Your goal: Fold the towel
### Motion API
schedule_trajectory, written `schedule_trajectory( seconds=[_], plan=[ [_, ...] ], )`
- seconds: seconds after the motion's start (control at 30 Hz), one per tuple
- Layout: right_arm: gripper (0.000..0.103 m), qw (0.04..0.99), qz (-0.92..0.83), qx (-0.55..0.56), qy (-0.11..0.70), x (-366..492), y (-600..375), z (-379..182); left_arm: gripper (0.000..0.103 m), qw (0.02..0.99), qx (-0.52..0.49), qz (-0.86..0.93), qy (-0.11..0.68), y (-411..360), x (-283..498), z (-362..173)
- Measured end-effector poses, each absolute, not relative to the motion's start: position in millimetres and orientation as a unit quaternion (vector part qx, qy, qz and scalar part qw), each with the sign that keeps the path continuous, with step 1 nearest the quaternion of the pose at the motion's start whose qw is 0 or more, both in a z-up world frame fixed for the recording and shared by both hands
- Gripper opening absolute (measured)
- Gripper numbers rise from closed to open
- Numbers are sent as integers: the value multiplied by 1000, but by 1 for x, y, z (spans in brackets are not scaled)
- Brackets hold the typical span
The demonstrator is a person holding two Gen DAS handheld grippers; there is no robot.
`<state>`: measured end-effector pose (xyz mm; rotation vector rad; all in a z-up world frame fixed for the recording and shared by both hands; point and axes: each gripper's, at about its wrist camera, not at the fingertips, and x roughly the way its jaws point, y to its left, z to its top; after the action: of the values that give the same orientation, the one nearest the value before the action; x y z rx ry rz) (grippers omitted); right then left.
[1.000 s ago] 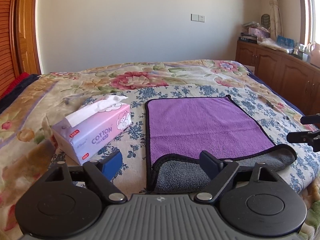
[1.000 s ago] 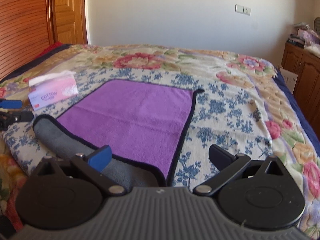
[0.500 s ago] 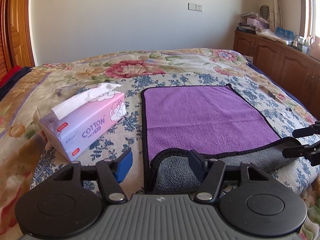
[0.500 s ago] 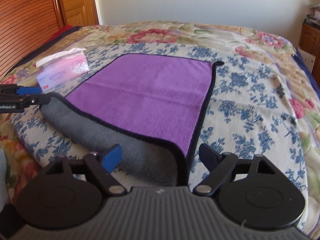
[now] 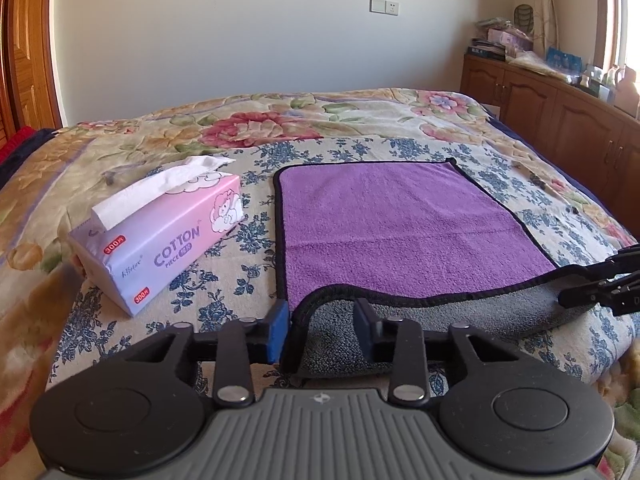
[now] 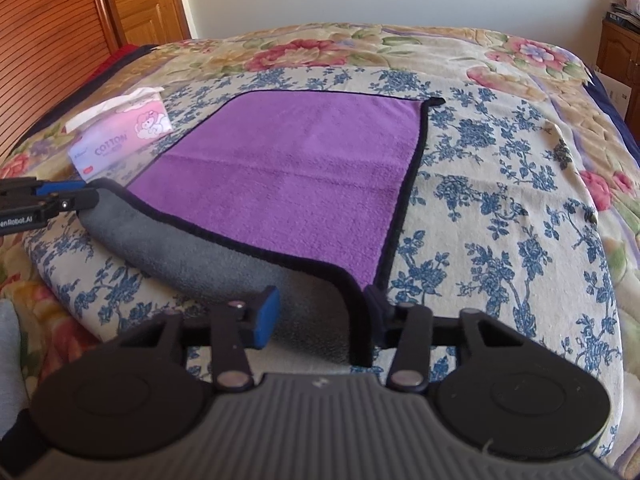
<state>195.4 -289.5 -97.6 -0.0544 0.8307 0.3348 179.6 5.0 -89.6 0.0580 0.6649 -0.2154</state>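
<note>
A purple towel with a grey underside and black trim lies flat on the bed, and its near edge is rolled over, grey side up. My left gripper straddles the near left corner of that grey fold. Its jaws are closing, with the corner between them and the pads still a little apart from the cloth. My right gripper straddles the near right corner of the towel in the same way, jaws closing. Each view shows the other gripper at the far end of the fold: the right gripper and the left gripper.
A pink tissue box stands left of the towel, close to my left gripper. The flowered bedspread stretches beyond it. Wooden cabinets line the right wall, and a wooden door is at the left.
Both grippers' jaws have narrowed a lot around the towel's near corners. Both cameras have tipped down and come slightly closer to the fold. The towel has not moved.
</note>
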Motion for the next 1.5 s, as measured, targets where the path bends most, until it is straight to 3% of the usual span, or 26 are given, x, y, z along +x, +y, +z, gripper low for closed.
schedule_trajectory(
  seconds=[0.13,0.23,0.33,0.5,1.5],
  plan=[
    [28,902,156,-23,402,196,-292,-97,18,938,29,-109,329,4,180,-91],
    [20,903,155,-20,400,197,-295,-95,12,938,28,-113,326,4,179,-90],
    [10,903,157,-18,399,197,-296,-95,8,939,34,-112,322,2,177,-89],
    [5,903,162,-22,397,196,-295,-95,6,939,33,-118,322,2,176,-87],
    [4,918,168,-29,358,192,-293,-76,4,948,24,-127,291,1,170,-69]
  ],
)
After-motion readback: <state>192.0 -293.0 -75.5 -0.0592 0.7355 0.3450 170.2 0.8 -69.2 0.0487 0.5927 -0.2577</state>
